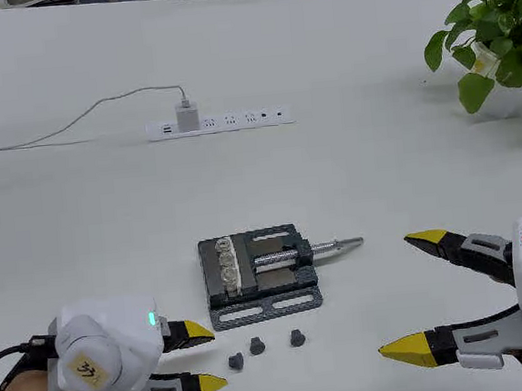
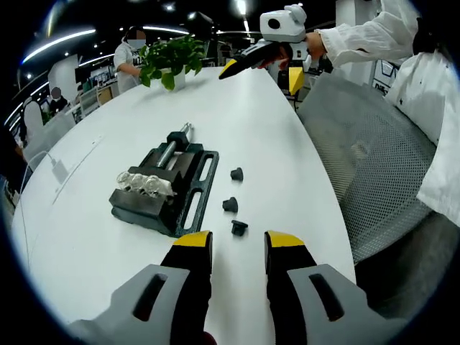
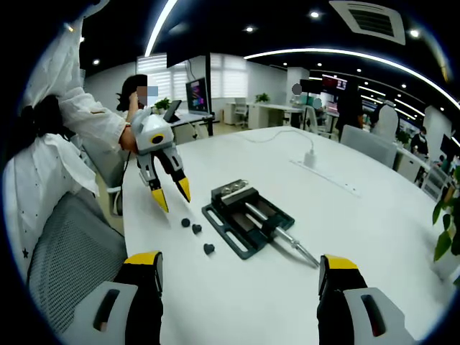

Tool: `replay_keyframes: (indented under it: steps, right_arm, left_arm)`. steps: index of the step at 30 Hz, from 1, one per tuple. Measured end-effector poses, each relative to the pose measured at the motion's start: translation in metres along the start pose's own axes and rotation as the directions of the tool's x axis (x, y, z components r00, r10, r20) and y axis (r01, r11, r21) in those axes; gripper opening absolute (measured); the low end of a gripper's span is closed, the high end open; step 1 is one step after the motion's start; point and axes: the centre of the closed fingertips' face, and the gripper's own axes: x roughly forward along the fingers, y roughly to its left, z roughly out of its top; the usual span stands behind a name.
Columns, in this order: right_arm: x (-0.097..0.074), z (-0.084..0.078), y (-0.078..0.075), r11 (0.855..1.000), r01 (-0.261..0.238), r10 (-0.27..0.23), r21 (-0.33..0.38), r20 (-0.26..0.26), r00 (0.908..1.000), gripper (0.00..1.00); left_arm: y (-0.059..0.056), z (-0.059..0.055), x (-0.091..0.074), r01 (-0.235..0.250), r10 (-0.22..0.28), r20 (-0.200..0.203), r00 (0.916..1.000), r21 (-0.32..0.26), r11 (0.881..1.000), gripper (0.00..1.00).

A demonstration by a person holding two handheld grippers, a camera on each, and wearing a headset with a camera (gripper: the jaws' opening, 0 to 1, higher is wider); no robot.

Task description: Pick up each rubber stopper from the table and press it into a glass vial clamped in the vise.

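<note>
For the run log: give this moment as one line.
left gripper open by stoppers; right gripper open, empty; three stoppers on table; vials in vise

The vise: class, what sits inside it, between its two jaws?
A row of clear glass vials stands clamped in the vise. Their lower bodies are hidden by the jaws, and whether anything is inside them cannot be told.

A large white table (image 1: 80,220) is laid with a white power strip (image 1: 220,122), into which a charger (image 1: 186,113) is plugged. A potted green plant (image 1: 494,38) is set at its far right. A grey mesh chair (image 2: 359,158) is placed beside it. The dark ceiling is lit by linear light strips (image 3: 162,25); bright windows (image 3: 169,79) are seen beyond.
</note>
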Motion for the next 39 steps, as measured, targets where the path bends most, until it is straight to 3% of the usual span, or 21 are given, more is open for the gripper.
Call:
replay_keyframes:
  steps: [16,39]
  right_arm:
    - [-0.005,-0.002,-0.004,1.0,0.019,-0.019,0.014,-0.002,0.9998,0.87]
    - [-0.006,-0.002,-0.004,0.999,0.028,-0.028,0.025,0.0,0.9996,0.86]
  left_arm:
    - [-0.002,-0.012,0.023,0.057,-0.051,-0.072,0.9961,0.08,0.995,0.14]
    - [-0.003,-0.014,0.03,0.073,-0.063,-0.091,0.9938,0.104,0.992,0.05]
